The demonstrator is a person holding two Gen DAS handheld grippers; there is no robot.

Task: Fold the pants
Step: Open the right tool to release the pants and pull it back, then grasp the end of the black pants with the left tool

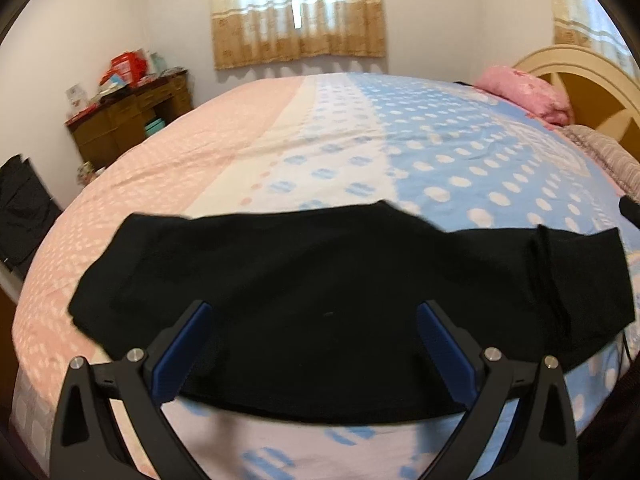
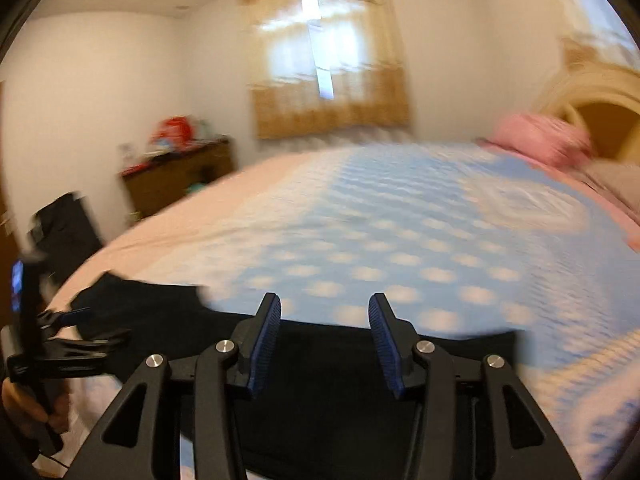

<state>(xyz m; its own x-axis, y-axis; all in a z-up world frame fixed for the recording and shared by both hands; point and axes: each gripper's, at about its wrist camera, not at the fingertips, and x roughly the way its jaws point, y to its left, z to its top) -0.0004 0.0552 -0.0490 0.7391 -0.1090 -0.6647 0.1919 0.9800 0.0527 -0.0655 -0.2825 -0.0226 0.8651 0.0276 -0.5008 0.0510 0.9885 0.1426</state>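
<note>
pants (image 1: 340, 288) folded, lower frame on bed (image 1: 280, 140) | left gripper (image 1: 314, 312) spread wide above them | right gripper (image 2: 325, 312) parted, nothing between

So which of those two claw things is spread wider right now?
The left gripper: its blue pads stand far apart over the black pants. The right gripper is open too, but more narrowly, with nothing between its pads.

No lettering can be read anywhere (the boxes (image 1: 128, 66) on the dresser (image 1: 132, 120) are too blurred).
</note>
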